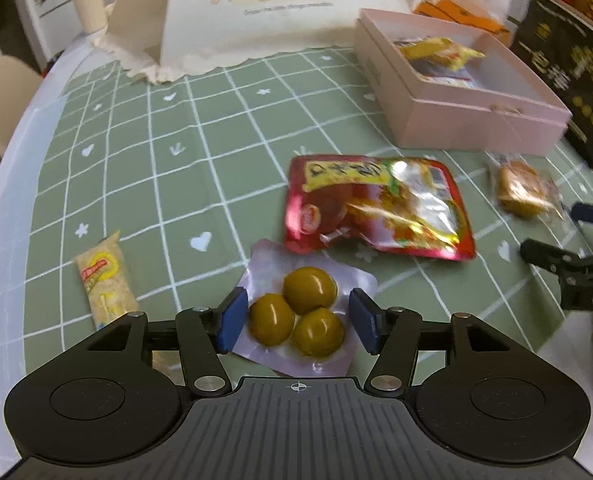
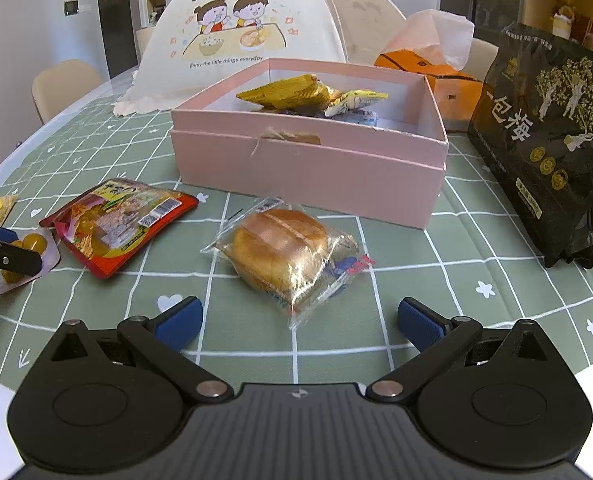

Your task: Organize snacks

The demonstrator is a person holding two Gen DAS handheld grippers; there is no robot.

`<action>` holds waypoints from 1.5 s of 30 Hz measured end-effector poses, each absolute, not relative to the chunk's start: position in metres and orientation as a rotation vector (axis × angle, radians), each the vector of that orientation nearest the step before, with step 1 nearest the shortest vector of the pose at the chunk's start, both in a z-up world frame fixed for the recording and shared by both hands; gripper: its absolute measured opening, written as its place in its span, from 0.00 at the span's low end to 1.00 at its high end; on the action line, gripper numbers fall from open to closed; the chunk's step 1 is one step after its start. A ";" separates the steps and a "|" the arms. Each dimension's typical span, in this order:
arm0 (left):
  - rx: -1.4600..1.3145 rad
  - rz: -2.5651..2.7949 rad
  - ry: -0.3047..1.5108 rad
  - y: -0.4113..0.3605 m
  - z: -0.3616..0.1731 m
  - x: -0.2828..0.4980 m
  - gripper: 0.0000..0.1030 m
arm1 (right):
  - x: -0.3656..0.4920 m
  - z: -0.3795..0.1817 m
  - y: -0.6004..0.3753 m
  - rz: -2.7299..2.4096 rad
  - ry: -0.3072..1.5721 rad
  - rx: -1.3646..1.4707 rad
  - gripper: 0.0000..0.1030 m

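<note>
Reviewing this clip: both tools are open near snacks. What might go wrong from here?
1. The left tool straddles the clear pack of three olive-like balls; closing on the rounded balls rather than the flat film might make it slip or squash them.
2. The right tool faces the wrapped bread; a hard squeeze could crush it.
3. The pink box already holds yellow packets, so drops may land on them.

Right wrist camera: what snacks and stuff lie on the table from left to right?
Pack of green olives → red snack pouch → wrapped bread bun → black plum bag.
</note>
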State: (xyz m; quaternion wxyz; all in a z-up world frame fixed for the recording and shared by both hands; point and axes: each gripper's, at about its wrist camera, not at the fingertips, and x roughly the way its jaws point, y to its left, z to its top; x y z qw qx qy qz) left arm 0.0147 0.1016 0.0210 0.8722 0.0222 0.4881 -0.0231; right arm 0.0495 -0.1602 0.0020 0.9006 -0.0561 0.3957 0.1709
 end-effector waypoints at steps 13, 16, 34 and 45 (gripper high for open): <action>0.005 -0.097 1.048 0.063 0.023 -0.021 0.56 | 0.093 0.022 -0.152 0.442 0.913 -0.198 0.93; -0.085 -0.128 1.047 0.078 0.026 -0.023 0.54 | 0.087 0.018 -0.143 0.547 1.011 -0.154 0.91; -0.015 -0.200 1.078 0.074 0.024 -0.032 0.60 | 0.101 0.023 -0.109 0.567 0.882 -0.295 0.81; -0.059 -0.188 1.113 0.078 0.026 -0.029 0.60 | 0.084 0.035 -0.130 0.572 0.971 -0.269 0.55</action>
